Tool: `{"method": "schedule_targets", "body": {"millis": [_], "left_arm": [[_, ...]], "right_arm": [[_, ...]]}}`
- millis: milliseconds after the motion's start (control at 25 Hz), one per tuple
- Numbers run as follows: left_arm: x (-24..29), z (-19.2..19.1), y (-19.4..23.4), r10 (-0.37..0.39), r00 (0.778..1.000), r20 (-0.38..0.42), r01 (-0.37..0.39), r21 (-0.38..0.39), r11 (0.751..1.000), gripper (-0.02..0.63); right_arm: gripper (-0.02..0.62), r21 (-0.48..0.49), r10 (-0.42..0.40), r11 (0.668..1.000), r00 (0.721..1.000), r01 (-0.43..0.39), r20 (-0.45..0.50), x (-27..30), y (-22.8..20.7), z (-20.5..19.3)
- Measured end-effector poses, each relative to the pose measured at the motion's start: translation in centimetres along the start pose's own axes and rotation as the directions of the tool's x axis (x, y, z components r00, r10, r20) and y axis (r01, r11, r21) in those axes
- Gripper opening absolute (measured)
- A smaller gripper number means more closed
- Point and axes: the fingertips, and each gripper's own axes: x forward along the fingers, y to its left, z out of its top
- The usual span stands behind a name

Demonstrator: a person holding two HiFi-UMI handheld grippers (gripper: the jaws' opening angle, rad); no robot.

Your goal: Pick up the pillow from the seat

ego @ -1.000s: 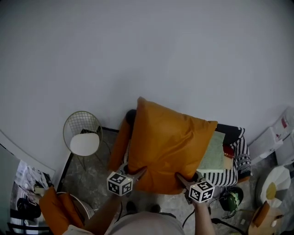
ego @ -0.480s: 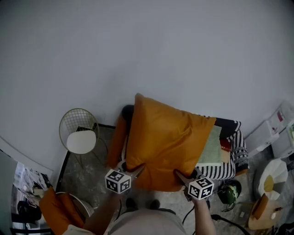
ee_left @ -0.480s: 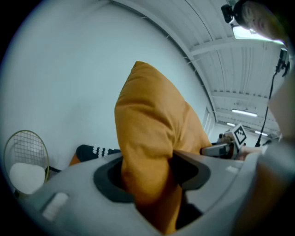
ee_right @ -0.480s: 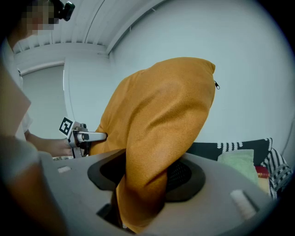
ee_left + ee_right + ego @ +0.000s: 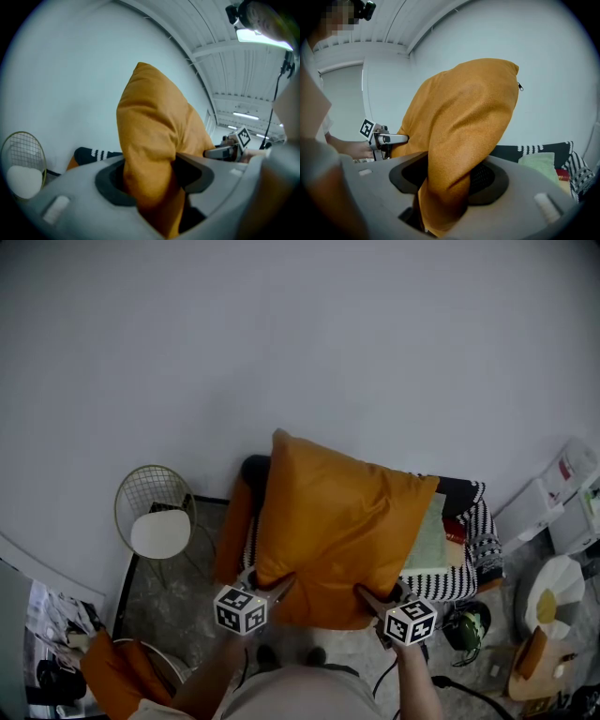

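Observation:
A large orange pillow (image 5: pixel 333 526) hangs lifted above the seat (image 5: pixel 459 563), held by its near edge. My left gripper (image 5: pixel 284 585) is shut on the pillow's near left corner, and my right gripper (image 5: pixel 364 594) is shut on its near right corner. In the left gripper view the orange pillow (image 5: pixel 154 140) is bunched between the jaws and rises upright against the pale wall. The right gripper view shows the pillow (image 5: pixel 464 126) pinched the same way, with a small zip pull at its far top corner. The seat carries a black-and-white patterned cover and a pale green cloth (image 5: pixel 433 545).
A second orange cushion (image 5: pixel 234 526) leans at the seat's left end. A round wire stool (image 5: pixel 155 521) with a white pad stands to the left. Another orange cushion (image 5: pixel 117 673) lies low on the left. White boxes (image 5: pixel 553 507) and a round table (image 5: pixel 548 601) crowd the right side.
The pillow and both grippers keep the same hold. The view has drifted a little, so the stool and seat sit slightly further left and lower.

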Motion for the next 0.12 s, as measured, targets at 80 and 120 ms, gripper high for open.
{"method": "schedule_targets", "body": {"millis": [80, 120], "left_arm": [[-0.09, 0.09, -0.05, -0.002, 1.0, 0.001, 0.002, 0.002, 1.0, 0.238], [-0.13, 0.13, -0.07, -0.003, 1.0, 0.002, 0.003, 0.003, 1.0, 0.238]], "right_arm": [[0.247, 0.0, -0.003, 1.0, 1.0, 0.003, 0.002, -0.11, 0.13, 0.06], [0.247, 0.0, -0.004, 1.0, 1.0, 0.004, 0.004, -0.15, 0.19, 0.09]]}}
